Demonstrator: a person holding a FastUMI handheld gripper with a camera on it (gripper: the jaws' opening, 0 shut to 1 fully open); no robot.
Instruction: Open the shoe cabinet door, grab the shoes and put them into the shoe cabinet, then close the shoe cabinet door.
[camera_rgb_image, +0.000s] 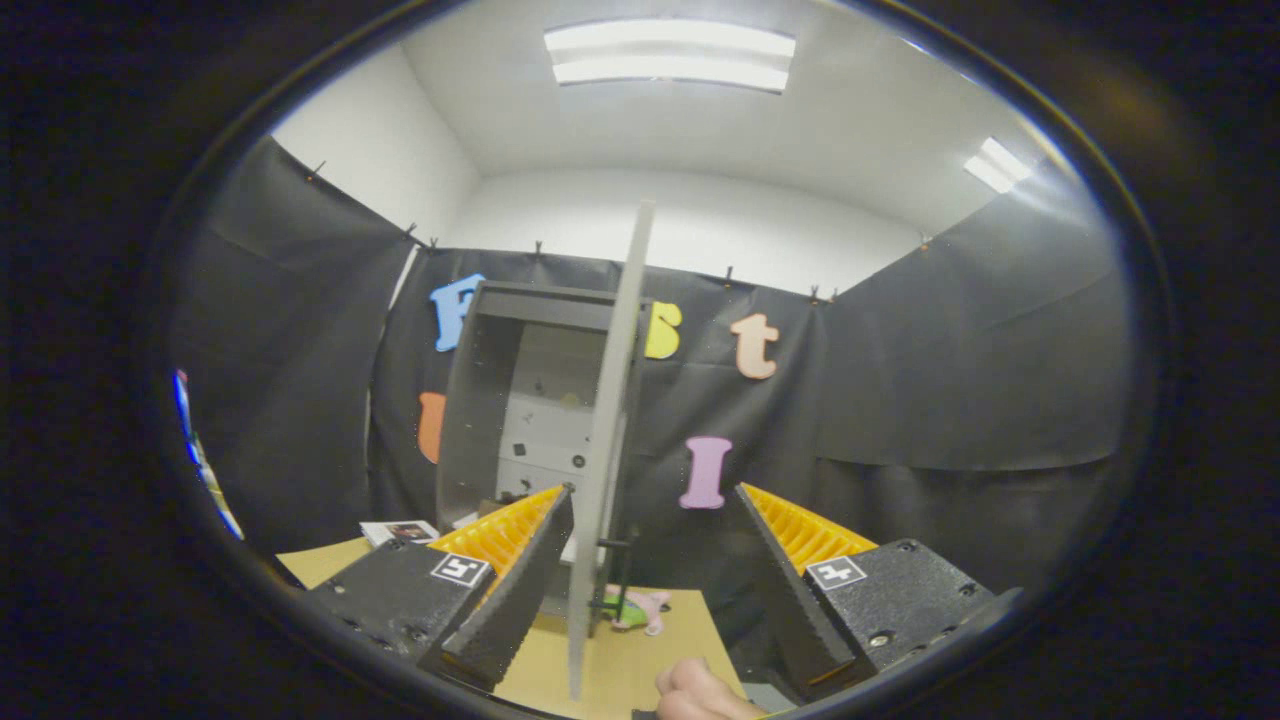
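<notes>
gripper (655, 500) was spread wide, nothing between the fingers pressed on either side. left finger (520, 580) sat just left of the cabinet door's edge, right finger (780, 590) well to the right of it, so the door's lower part fell in the gap between them without clear contact on either; could not tell if the left fingertip touched the panel. a person's hand (700, 692) was at the bottom, just in front of the fingers, knuckles resting over the tan tabletop (640, 660). shoe cabinet door (610, 440) stood swung open, seen nearly edge-on as a thin pale slab running from the table up past the cabinet's top. a dark handle (618, 575) stuck out low on the door's right face. just beyond the door's bottom, on the table, lay a small pink and green shoe (640, 608), partly hidden by the handle; it was outside the cabinet. a flat printed card (398, 531) lay on the table left of the left finger. further back, the shoe cabinet (500, 400) stood open to the left of the door, grey walls, pale back panel with small holes, interior partly blocked by the left finger. behind it hung the black cloth wall (950, 380), white wall and ceiling lights (668, 55) above.
</notes>
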